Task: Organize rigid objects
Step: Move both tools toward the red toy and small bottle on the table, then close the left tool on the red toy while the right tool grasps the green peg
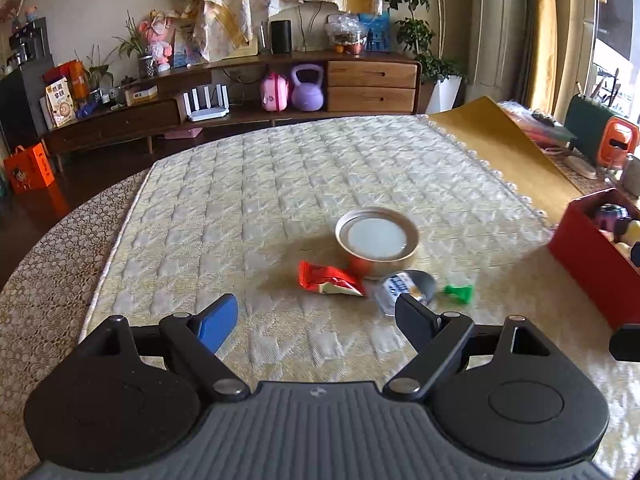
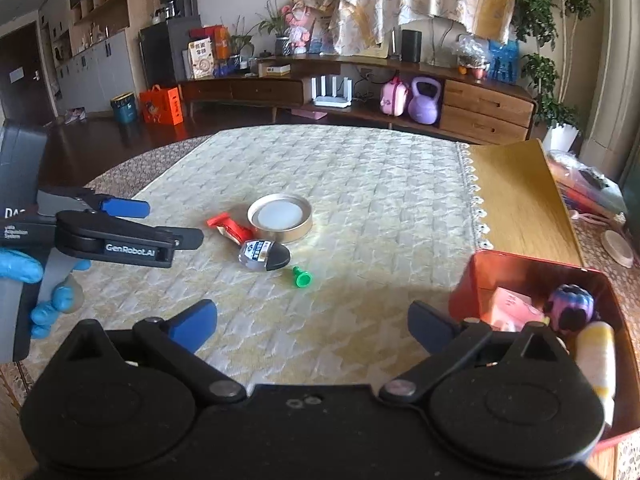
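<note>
On the quilted cloth lie a round metal lid point(image 1: 377, 240) point(image 2: 279, 218), a red snack packet point(image 1: 329, 279) point(image 2: 229, 227), a small clear bottle with a dark cap point(image 1: 404, 290) point(image 2: 265, 256) and a green plastic piece point(image 1: 460, 293) point(image 2: 301, 277). My left gripper point(image 1: 316, 320) point(image 2: 172, 224) hovers open just short of the packet and bottle, nothing between its fingers. My right gripper point(image 2: 314, 326) is open and empty, nearer than the green piece. A red box point(image 2: 536, 280) point(image 1: 592, 264) at the right holds a pink carton, a purple toy and a yellow-white bottle.
A folded yellow mat point(image 2: 516, 196) lies right of the cloth, with clutter and a green and orange case point(image 1: 600, 136) beyond it. A hand in a blue glove point(image 2: 48, 300) holds the left gripper. A low wooden sideboard point(image 1: 280, 80) runs behind the table.
</note>
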The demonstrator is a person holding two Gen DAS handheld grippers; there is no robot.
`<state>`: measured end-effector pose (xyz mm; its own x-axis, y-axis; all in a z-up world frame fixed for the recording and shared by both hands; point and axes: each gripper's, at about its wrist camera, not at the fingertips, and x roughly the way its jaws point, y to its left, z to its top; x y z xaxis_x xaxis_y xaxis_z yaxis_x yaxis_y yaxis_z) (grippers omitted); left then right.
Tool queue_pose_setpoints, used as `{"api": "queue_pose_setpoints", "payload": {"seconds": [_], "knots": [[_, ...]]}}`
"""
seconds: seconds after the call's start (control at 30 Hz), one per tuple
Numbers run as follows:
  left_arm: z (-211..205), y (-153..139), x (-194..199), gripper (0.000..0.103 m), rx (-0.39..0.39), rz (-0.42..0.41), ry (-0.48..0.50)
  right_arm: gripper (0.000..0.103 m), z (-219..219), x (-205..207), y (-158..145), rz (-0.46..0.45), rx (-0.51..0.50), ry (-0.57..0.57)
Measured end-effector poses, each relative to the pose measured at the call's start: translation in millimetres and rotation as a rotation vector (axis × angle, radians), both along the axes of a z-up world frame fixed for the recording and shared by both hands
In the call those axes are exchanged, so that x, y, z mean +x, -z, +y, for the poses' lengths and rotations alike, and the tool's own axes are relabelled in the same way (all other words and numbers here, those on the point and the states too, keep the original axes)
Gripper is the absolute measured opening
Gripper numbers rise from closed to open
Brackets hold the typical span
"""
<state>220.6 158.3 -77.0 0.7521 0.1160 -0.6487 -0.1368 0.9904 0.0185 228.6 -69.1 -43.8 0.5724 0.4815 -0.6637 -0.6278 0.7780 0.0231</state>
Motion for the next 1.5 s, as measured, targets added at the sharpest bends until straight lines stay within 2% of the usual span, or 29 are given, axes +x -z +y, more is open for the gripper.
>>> {"api": "queue_pose_setpoints", "payload": {"seconds": [0.23, 0.43, 0.57, 0.67, 0.73, 0.87, 0.93, 1.03, 1.27, 1.43, 1.5], "knots": [[9.3, 22.2, 25.1, 0.086, 0.004, 0.016, -0.022, 0.089, 19.8, 22.0, 19.4, 0.027, -0.037, -0.046], [15.6, 36.1, 41.0, 0.086, -0.023, 0.019, -0.037, 0.077, 38.2, 37.6, 35.9, 0.032, -0.08, -0.088], [17.2, 44.3, 49.1, 0.086, -0.033, 0.023, -0.036, 0.072, 48.6, 51.1, 45.3, 0.04, -0.094, -0.091], [19.3, 50.2, 54.2, 0.086, -0.058, 0.026, -0.034, 0.064, 55.2, 58.8, 52.9, 0.045, -0.105, -0.096], [19.1, 51.5, 56.9, 0.086, -0.059, 0.015, -0.033, 0.057, 58.8, 63.1, 56.9, 0.051, -0.109, -0.097], [17.2, 53.7, 59.0, 0.085, -0.061, 0.002, -0.02, 0.05, 62.8, 69.3, 61.7, 0.055, -0.108, -0.097], [15.5, 54.7, 59.3, 0.085, -0.056, -0.004, -0.012, 0.043, 63.6, 71.4, 63.9, 0.06, -0.106, -0.097], [10.3, 55.6, 57.0, 0.075, -0.029, -0.015, 0.006, 0.04, 65.2, 72.8, 66.2, 0.062, -0.104, -0.097], [-0.9, 53.0, 52.7, 0.047, -0.023, -0.027, 0.047, 0.028, 69.2, 71.0, 68.0, 0.051, -0.094, -0.113], [-2.4, 50.4, 52.3, 0.033, -0.037, -0.028, 0.049, 0.014, 68.9, 68.5, 67.3, 0.053, -0.086, -0.118], [-0.4, 49.6, 53.2, 0.031, -0.05, -0.025, 0.044, 0.014, 68.5, 67.5, 67.0, 0.052, -0.085, -0.113]]}}
